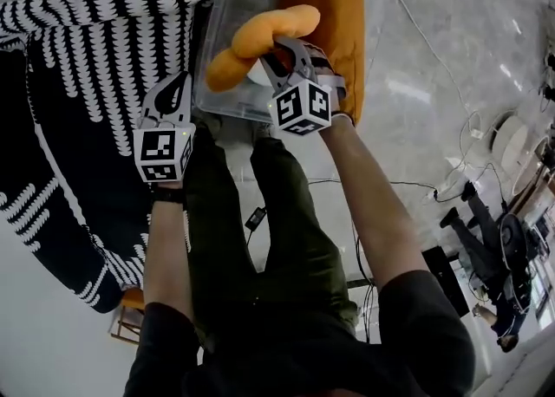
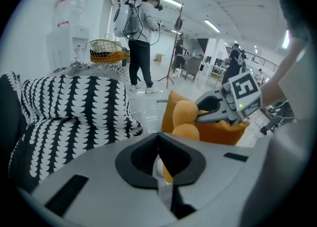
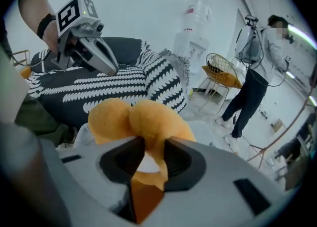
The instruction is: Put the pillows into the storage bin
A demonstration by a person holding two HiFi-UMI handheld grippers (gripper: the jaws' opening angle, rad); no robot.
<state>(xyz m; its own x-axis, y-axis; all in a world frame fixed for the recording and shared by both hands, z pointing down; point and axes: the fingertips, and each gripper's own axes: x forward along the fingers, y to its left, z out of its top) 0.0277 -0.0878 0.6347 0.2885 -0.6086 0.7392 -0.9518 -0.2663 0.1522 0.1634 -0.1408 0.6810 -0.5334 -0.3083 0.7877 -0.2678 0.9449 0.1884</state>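
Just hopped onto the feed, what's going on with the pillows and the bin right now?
A person is working with a gripper in each hand. The right gripper is shut on a fold of the orange pillow, holding it at the open clear storage bin. Whether the pillow already rests on the bottom can't be told. The left gripper is shut and empty, hovering beside the black-and-white pillow, which lies outside the bin, right next to it.
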